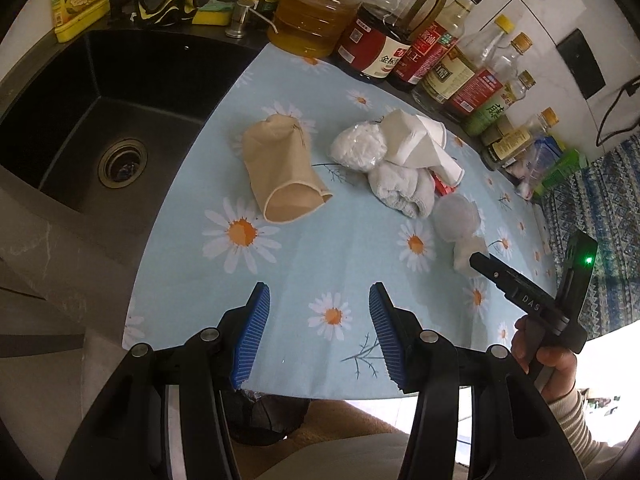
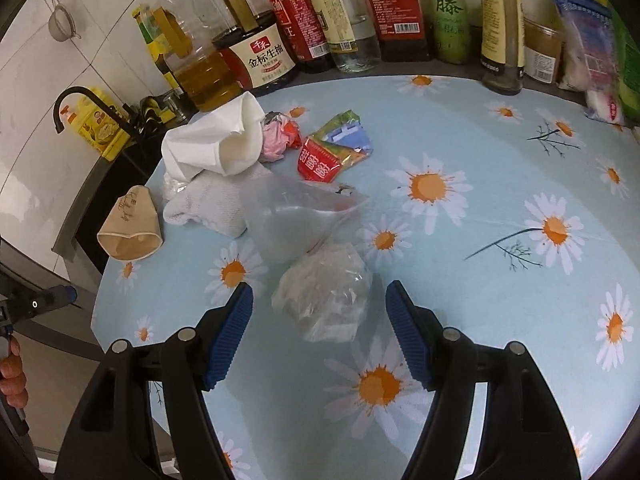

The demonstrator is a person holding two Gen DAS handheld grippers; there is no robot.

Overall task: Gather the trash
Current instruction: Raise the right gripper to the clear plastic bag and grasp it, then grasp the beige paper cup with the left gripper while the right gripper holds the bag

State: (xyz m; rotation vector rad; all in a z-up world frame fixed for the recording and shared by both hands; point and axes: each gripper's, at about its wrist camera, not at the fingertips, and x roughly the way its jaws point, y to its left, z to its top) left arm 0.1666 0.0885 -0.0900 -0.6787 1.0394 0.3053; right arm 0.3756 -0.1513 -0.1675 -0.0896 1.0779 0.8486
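- Trash lies in a loose group on the tabletop [image 2: 500, 184], which carries a light blue cloth with daisies; the group sits toward the side of the sink.
- The black sink [image 1: 100, 128] is left of the cloth, and it is the largest thing in the left wrist view.
- A row of oil and sauce bottles [image 2: 256, 52] stands along the back edge, against the tiled wall.
- The left hand-held gripper [image 1: 318, 320] hovers above the near edge of the cloth with its blue pads spread wide and nothing between them.
- The right hand-held gripper [image 2: 320, 320] is also spread wide, released; the clear crumpled plastic bag [image 2: 324, 300] lies on the cloth between its two fingers, but the pads do not touch it.
- White tissue paper [image 2: 216, 148] rests on top of a white cloth-like wad [image 2: 208, 204], in the middle of the pile.
- A flattened brown paper cup [image 2: 130, 228] lies on its side, apart from the pile, near the sink edge.
- A red snack wrapper [image 2: 318, 162] and a green and blue wrapper [image 2: 348, 136] lie just behind the pile, touching each other.
- A small pink crumpled piece [image 2: 276, 142] sits beside the tissue paper.
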